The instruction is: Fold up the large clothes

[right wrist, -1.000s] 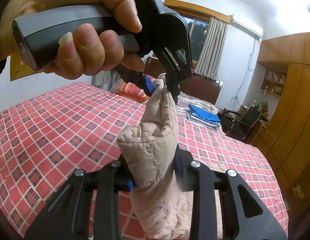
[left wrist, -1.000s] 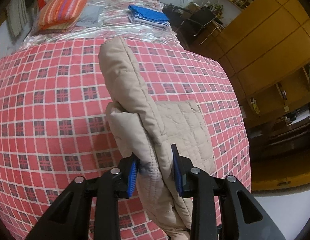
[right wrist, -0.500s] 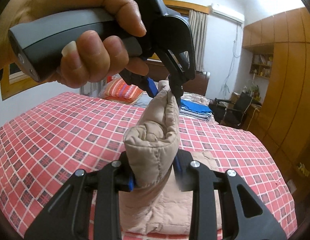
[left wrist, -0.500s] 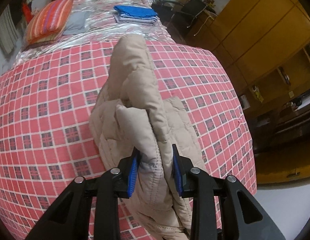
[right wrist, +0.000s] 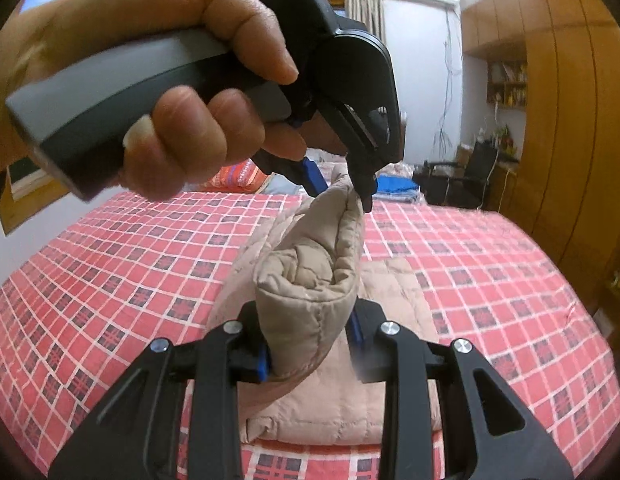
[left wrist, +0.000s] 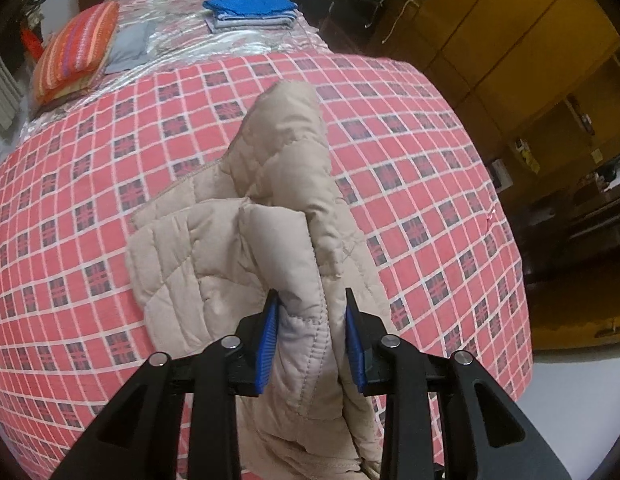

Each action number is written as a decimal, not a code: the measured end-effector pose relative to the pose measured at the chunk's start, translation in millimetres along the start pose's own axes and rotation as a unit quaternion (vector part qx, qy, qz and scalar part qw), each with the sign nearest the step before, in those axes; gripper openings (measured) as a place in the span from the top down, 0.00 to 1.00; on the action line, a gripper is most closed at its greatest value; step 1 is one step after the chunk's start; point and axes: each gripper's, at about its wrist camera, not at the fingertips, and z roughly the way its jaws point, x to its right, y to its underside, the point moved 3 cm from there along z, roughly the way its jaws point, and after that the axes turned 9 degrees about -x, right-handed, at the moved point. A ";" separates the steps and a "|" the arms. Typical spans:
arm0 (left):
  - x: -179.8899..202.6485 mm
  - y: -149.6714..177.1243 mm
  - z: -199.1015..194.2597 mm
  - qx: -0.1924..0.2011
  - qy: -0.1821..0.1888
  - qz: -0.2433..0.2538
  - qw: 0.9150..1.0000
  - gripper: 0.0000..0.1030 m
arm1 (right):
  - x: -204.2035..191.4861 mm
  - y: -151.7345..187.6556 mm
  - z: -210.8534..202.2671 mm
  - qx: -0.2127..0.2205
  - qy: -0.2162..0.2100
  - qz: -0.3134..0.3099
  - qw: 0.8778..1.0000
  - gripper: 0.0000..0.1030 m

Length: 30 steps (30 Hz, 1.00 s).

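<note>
1. Beige quilted jacket (left wrist: 230,240), padded and puffy, hangs bunched over the bed with its lower part lying on the red checked bedspread (left wrist: 70,200) near the foot edge. A second ago much less of it lay on the spread; more quilted panel is now spread flat below the held edge.
2. Read: the held fold is being lowered onto the part that already lies flat. The fold looks well along, not yet laid down or smoothed.
3. Fabric looks thick with stitched channels; the gripped edge rolls into a fat tube rather than creasing. I'd expect it to spring back if let go too early.
4. Left tongs (left wrist: 310,332), blue pads narrow, clamped on a seamed edge of the jacket. In the right wrist view the same left tongs (right wrist: 341,184) pinch a peak of fabric, a hand (right wrist: 150,80) around the grey handle.
5. Right tongs (right wrist: 310,344) narrow too, gripping the rolled edge close to the other pair.
6. Beyond: striped pillow (left wrist: 78,48) and a stack of folded blue clothes (left wrist: 250,10) at the head of the bed; wooden wardrobe (left wrist: 529,40) to the side.
</note>
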 end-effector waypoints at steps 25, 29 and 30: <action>45.4 -7.0 81.1 0.055 0.027 0.047 0.997 0.47 | 133.4 79.0 67.6 -0.113 -0.214 0.261 0.935 0.73; 18.7 13.6 40.0 0.114 0.048 0.050 0.991 0.38 | 141.8 79.5 72.2 -0.135 -0.261 0.279 0.914 0.70; 5.5 26.7 27.7 0.128 0.063 0.048 0.989 0.35 | 144.2 78.3 72.5 -0.140 -0.281 0.286 0.905 0.65</action>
